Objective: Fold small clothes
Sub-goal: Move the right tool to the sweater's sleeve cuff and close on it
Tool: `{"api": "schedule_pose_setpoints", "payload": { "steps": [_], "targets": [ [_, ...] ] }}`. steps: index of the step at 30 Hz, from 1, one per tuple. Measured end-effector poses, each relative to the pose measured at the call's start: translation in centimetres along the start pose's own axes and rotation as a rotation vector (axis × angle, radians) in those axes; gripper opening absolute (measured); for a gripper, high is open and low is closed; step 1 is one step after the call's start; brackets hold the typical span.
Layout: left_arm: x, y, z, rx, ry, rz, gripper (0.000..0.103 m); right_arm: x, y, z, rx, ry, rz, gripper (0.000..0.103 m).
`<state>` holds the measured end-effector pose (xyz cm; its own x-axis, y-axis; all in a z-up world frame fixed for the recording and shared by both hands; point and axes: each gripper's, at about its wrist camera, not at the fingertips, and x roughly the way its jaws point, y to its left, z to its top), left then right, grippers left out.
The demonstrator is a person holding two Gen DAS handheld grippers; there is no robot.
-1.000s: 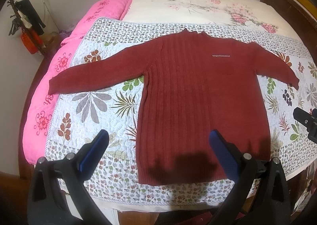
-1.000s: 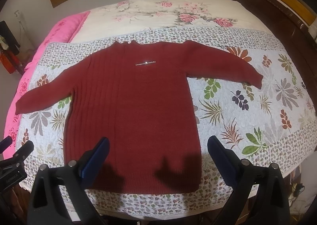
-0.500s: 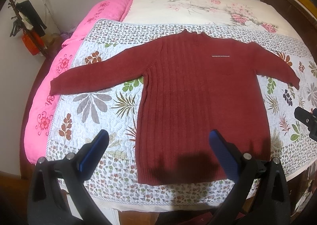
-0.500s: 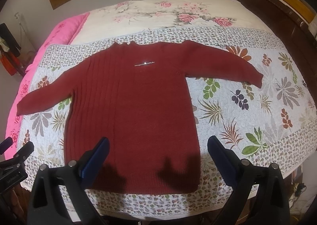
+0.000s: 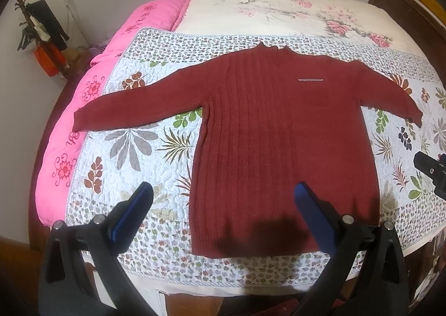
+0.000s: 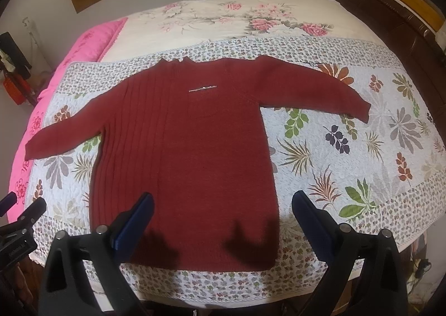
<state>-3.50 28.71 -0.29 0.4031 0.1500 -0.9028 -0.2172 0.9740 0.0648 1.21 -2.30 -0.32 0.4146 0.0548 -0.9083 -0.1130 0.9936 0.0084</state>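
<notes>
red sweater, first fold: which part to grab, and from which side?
Take the sweater by a sleeve cuff, probably: left gripper on the left cuff, coming in from the outer side. It lies flat, both sleeves spread apart on the quilt, and the cuff is a free edge the fingers can slide under.

The thin pale strip (image 5: 310, 79) across the chest of the dark red ribbed knit sweater (image 5: 267, 135) is too small to read. Faint lettering on the black clamp body (image 6: 16, 246) at the right view's left edge is likewise illegible
</notes>
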Motion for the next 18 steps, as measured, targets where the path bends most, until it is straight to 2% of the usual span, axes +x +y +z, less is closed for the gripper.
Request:
{"api": "schedule_pose_setpoints", "payload": {
  "steps": [6, 11, 14, 18],
  "targets": [
    [0.0, -0.2, -0.2, -0.002, 0.0, 0.002, 0.1, 0.2, -1.2, -0.2, 0.008, 0.006, 0.02, 0.099],
    [0.7, -2.1, 0.2, -0.01, 0.019, 0.003, 0.1, 1.4, -4.3, 0.0, 0.023, 0.018, 0.03, 0.099],
    [1.6, -4.1, 1.5, -0.015, 0.012, 0.002, 0.1, 2.4, -7.8, 1.1, 0.051, 0.01, 0.03, 0.099],
    [2.9, -8.5, 4.2, -0.012, -0.036, 0.004, 0.1, 4.5, -14.2, 4.2, 0.117, -0.001, 0.045, 0.099]
  ]
}}
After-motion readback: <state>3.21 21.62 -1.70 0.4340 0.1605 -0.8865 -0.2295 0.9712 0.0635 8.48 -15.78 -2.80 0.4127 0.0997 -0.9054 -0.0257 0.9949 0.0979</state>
